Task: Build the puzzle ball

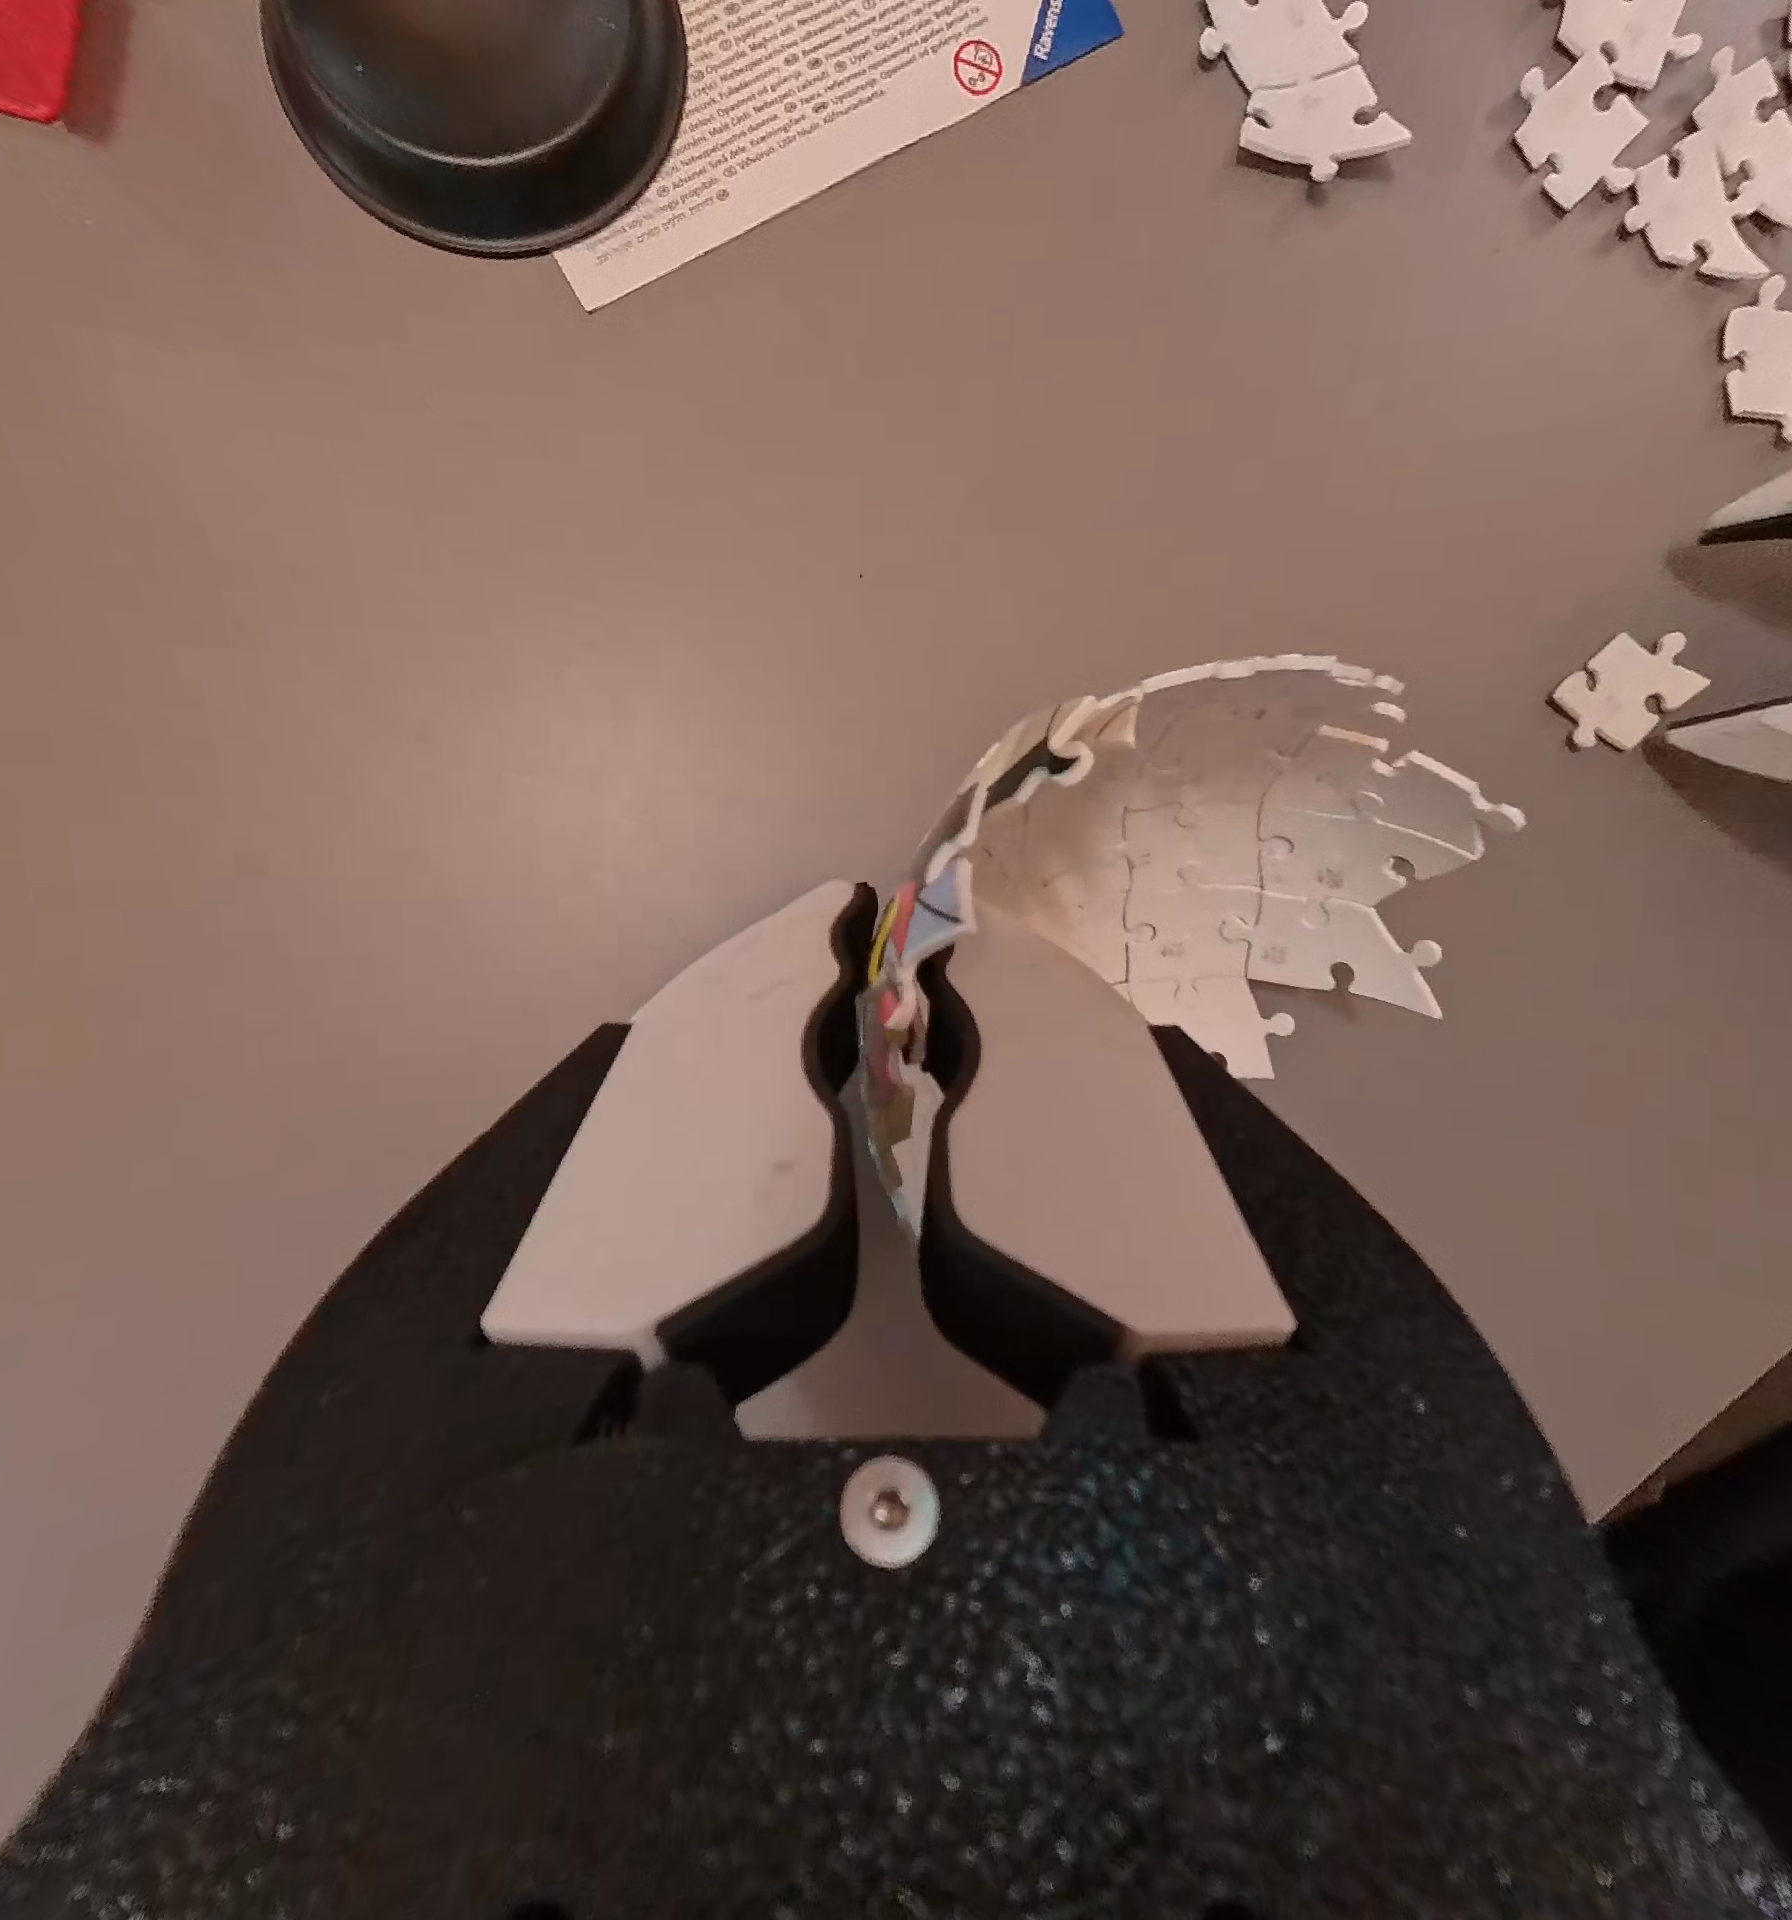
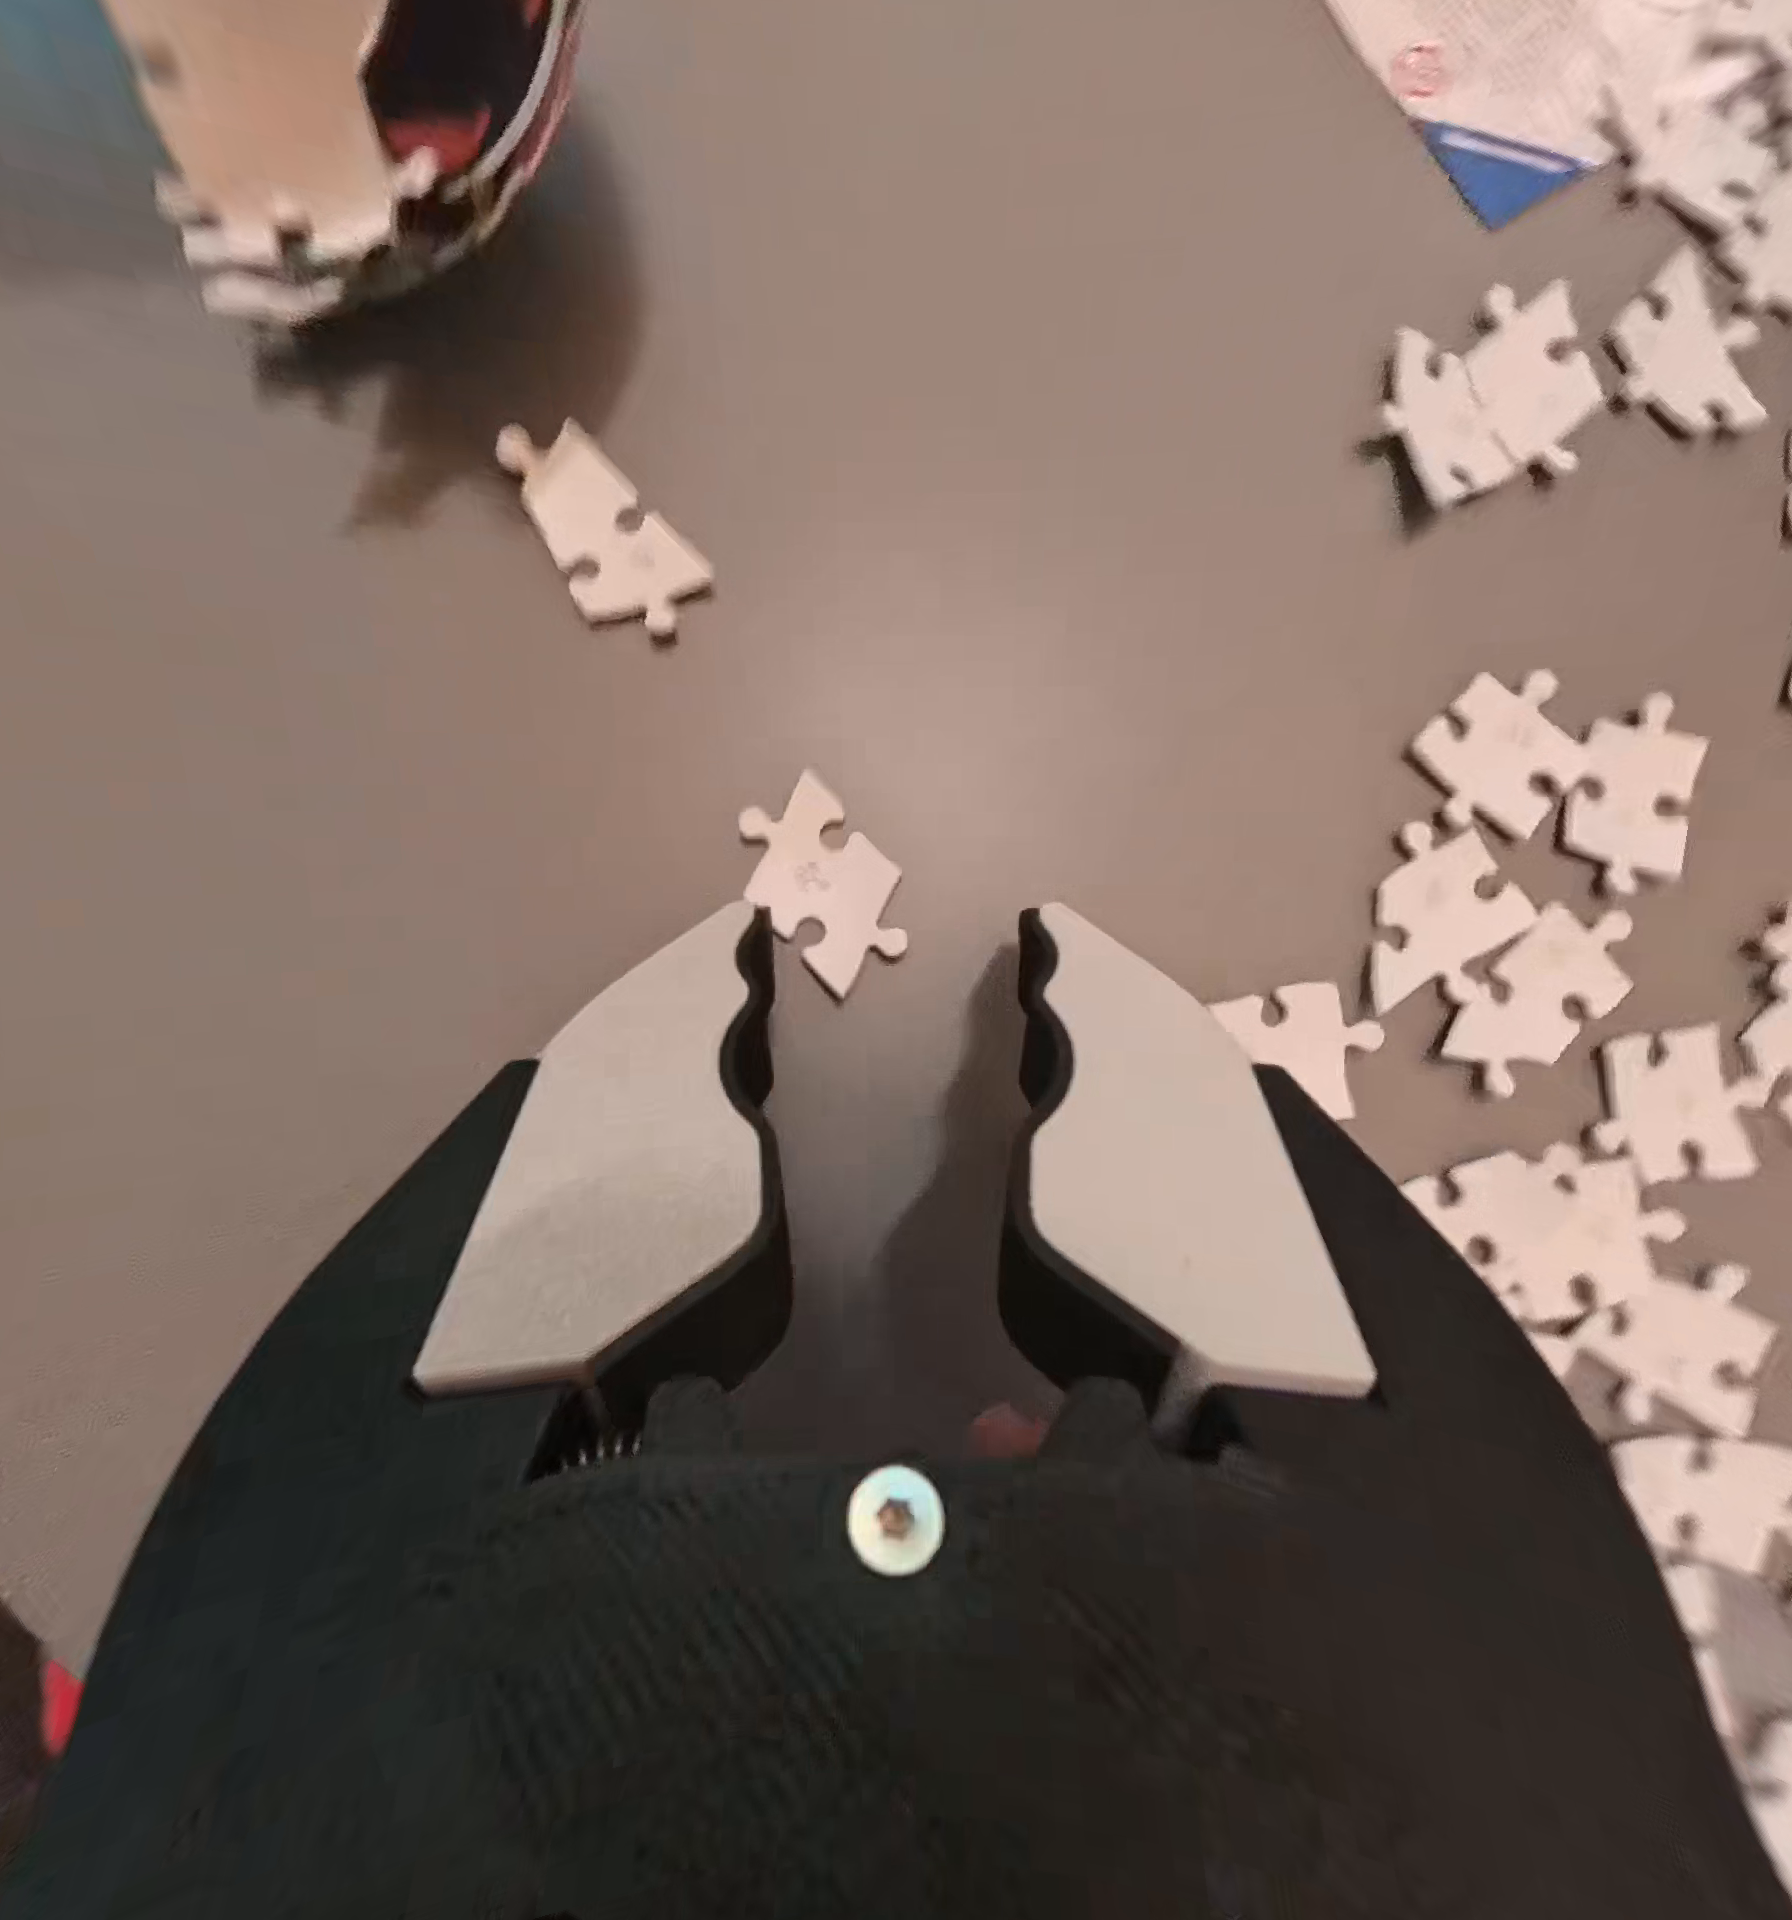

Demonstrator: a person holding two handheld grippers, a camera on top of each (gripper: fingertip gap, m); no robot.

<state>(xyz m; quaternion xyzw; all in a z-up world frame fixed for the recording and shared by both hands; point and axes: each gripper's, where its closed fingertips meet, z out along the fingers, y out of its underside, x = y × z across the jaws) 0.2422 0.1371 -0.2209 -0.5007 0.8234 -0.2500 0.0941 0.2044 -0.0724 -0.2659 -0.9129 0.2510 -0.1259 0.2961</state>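
Left wrist view: the left gripper (image 1: 897, 971) is clamped on the rim of the partly built puzzle ball (image 1: 1235, 862), a curved shell held above the grey desk (image 1: 456, 623). Right wrist view: the right gripper (image 2: 892, 935) is spread wide, its left fingertip just beside a single puzzle piece (image 2: 819, 883) lying on the desk; loose pieces (image 2: 1557, 852) lie scattered to the right.

Printed leaflet (image 1: 871, 114); numbered piece backs (image 1: 1276, 894)
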